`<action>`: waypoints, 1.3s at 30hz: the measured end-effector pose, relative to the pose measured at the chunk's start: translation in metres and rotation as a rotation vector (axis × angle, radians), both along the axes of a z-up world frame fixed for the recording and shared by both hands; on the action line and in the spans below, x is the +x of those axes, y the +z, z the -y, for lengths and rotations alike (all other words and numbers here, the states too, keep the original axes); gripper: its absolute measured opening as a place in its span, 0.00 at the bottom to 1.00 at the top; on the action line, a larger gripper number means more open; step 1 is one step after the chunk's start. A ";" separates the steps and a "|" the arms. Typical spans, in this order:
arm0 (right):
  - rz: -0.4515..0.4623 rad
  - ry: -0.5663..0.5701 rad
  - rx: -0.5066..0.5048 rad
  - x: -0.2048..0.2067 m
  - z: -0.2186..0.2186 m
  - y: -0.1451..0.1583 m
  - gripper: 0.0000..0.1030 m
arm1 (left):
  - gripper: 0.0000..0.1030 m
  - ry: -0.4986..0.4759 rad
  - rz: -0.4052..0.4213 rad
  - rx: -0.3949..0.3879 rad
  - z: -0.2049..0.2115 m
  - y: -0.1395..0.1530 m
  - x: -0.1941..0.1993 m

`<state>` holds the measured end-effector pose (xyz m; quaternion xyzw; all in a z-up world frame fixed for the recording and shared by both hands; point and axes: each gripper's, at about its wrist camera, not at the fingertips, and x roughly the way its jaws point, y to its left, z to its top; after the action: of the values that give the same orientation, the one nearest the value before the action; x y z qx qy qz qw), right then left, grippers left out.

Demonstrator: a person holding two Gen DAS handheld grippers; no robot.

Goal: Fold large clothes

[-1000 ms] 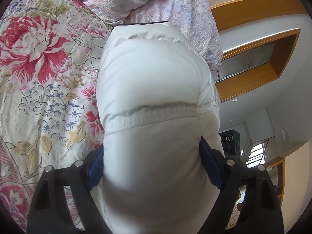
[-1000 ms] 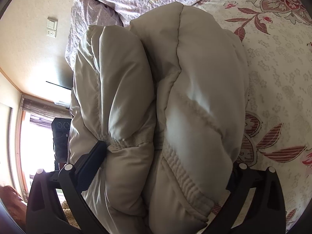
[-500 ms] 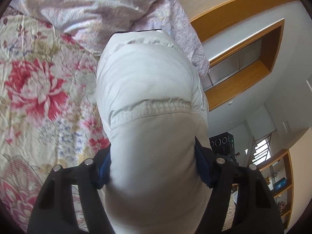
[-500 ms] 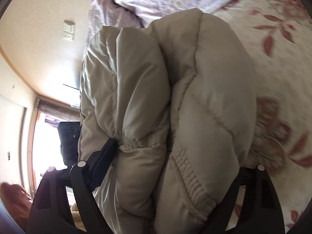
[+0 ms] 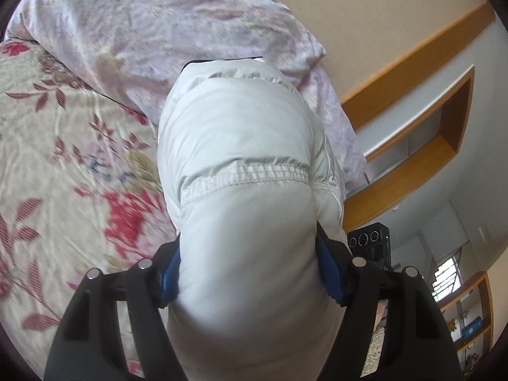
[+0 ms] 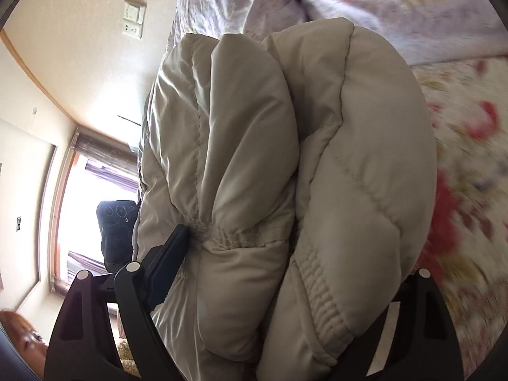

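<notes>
Both tongs were clamped on the puffy jacket (image 5: 241, 165): the left gripper (image 5: 250, 273) squeezed one thick roll, the right gripper (image 6: 285, 273) a doubled bundle, the jacket held up over the floral bedspread (image 5: 63, 165). By the look of it, the folding was mostly done; setting it down remained.

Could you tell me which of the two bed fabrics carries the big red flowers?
The cream bedspread carries them; the pale lilac pillow above it shows only faint markings.
</notes>
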<state>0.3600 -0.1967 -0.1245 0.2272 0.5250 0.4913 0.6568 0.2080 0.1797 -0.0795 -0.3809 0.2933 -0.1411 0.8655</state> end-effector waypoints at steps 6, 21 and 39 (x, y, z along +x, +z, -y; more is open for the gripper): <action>-0.024 -0.011 -0.036 0.023 -0.026 -0.021 0.81 | 0.70 0.060 -0.076 0.031 -0.024 -0.025 0.012; 0.425 -0.346 -0.300 -0.046 0.025 0.052 0.91 | 0.91 0.187 -0.084 0.256 -0.027 -0.003 -0.001; 0.649 -0.358 -0.534 -0.032 -0.088 0.041 0.55 | 0.98 0.193 -0.106 0.656 0.031 0.003 0.043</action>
<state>0.3285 -0.1085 -0.0840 -0.0285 0.3530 0.2630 0.8975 0.2510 0.1487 -0.0767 -0.1150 0.3302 0.0632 0.9347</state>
